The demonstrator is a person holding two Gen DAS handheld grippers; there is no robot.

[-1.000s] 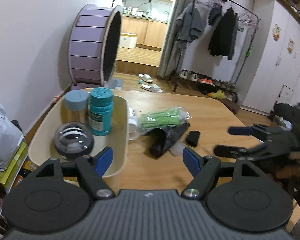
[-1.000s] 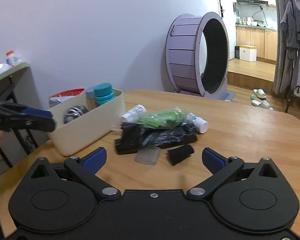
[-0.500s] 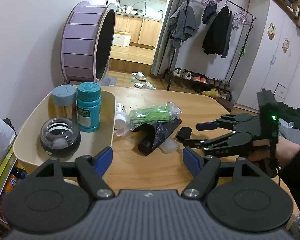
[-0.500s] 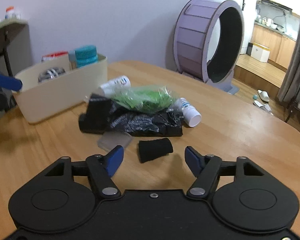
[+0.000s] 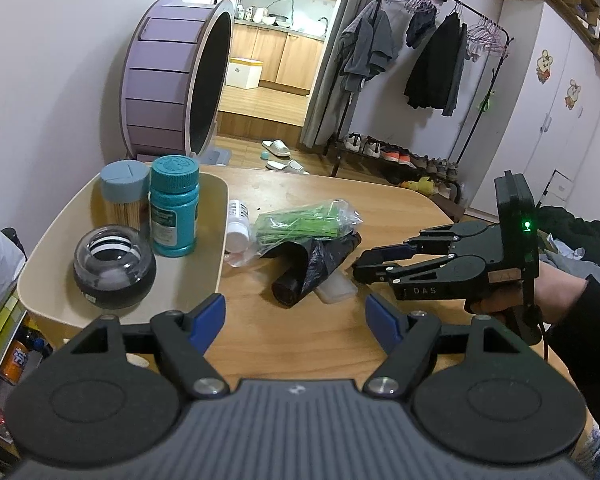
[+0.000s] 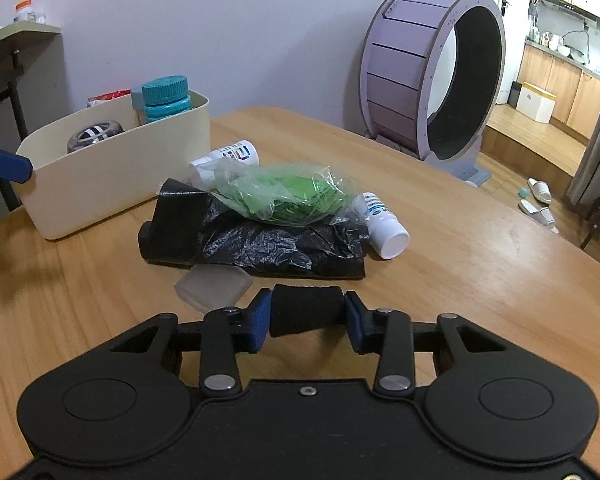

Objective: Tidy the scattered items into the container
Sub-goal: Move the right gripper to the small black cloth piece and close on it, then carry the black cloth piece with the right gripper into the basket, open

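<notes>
My right gripper is closing on a small black roll that lies on the wooden table, and its blue pads touch both ends of the roll. In the left wrist view the right gripper reaches in from the right beside the black bin-bag roll. My left gripper hangs open and empty at the near corner of the cream container. The container holds a teal bottle, a toothpick jar and a dark glass ball.
A green plastic bag lies on the black bin bag. Two white bottles flank the pile and a translucent case lies at its front. A purple wheel stands behind the table.
My right gripper came forward and down to the black roll, and its jaws narrowed from wide open until the pads met the roll. The left gripper stayed in place, open.
</notes>
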